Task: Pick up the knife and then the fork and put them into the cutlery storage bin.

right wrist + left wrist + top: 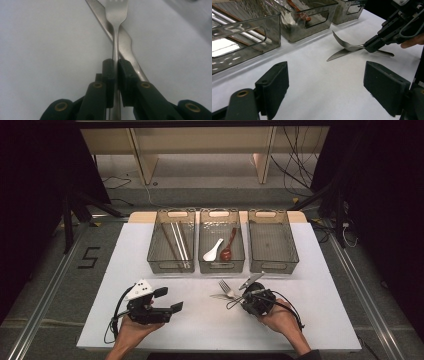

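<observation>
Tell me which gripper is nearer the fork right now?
Right. The right gripper has its fingers closed on the fork handle; the left gripper sits open, well off to the fork's left.

This looks like a lab or recording studio rather than a home. A white tabletop [165, 320] stands on grey carpet, hemmed by black curtains [30, 185] on both sides. Loose cables [295, 165] trail across the floor behind it, metal rails [45, 295] run along the floor, and a "5" [89, 257] is taped beside the table. Three identical clear bins [273, 240] sit in a neat row, set out like a test arrangement.
</observation>
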The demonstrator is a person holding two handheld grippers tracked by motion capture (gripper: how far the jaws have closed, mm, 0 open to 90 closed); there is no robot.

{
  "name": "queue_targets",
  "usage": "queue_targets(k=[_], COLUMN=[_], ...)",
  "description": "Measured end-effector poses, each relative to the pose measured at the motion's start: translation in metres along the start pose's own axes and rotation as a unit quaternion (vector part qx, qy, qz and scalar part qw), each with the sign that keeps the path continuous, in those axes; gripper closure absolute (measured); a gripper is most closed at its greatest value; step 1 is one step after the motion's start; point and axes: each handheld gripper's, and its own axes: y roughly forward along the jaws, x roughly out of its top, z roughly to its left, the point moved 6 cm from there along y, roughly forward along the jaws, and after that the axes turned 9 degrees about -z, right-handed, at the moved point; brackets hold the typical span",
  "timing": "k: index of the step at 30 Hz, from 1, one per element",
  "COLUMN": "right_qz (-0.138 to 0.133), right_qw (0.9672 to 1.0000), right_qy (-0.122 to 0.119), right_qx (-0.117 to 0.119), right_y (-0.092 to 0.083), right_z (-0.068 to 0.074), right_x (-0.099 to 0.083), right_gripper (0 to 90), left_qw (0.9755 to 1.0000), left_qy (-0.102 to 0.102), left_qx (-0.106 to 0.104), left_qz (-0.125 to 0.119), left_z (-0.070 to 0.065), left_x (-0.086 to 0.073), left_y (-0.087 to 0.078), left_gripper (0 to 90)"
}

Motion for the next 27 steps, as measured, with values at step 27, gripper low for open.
queue_targets(k=[27], right_qz=[-0.101], right_qw=[0.9913], right_qy=[0.056], right_qx=[-0.064], right_y=[-0.059], right_z=[-0.076], right_x=[0.054], right_gripper=[84.3], left_qw=[0.9999], left_qy=[-0.008], left_qx=[0.003], left_qz=[-0.015], left_z=[0.003], left_x=[0.002], left_y=[-0.002], left_gripper=[19.8])
